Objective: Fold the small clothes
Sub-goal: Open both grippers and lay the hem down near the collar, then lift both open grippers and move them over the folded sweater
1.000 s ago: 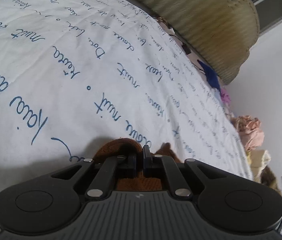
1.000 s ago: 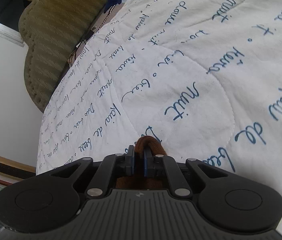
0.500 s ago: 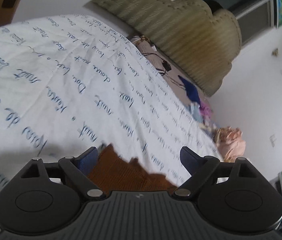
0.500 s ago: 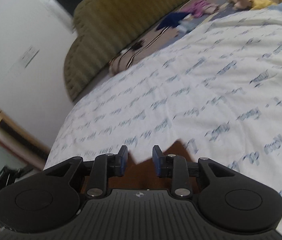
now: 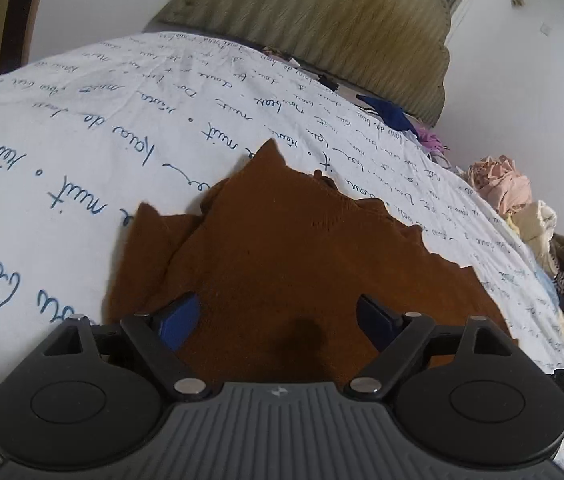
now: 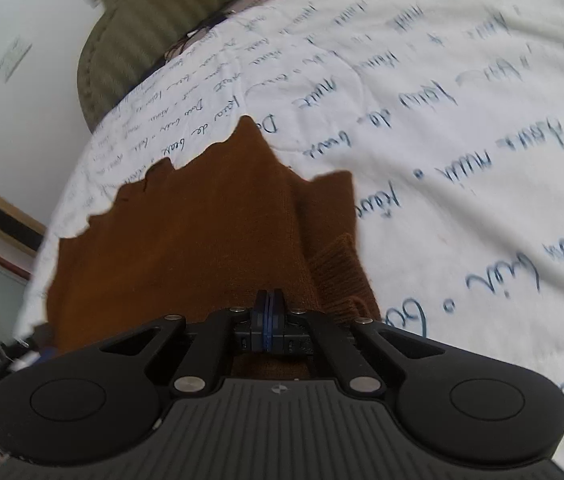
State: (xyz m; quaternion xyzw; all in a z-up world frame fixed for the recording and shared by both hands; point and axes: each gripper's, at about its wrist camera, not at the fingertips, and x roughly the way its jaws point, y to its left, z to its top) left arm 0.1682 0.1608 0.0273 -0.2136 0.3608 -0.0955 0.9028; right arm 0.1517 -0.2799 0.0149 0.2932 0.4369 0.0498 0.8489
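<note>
Left wrist view: brown knit garment (image 5: 290, 248) lies on bed quilt (image 5: 62, 152), straight ahead and under left gripper (image 5: 278, 318), jaws wide, empty. Right gripper (image 6: 268, 312) pressed closed, nothing visibly pinched, over garment's near edge; ribbed cuff (image 6: 338, 276) just right. Garment rumpled, jagged far edge, layers overlapping; long axis unclear.
</note>
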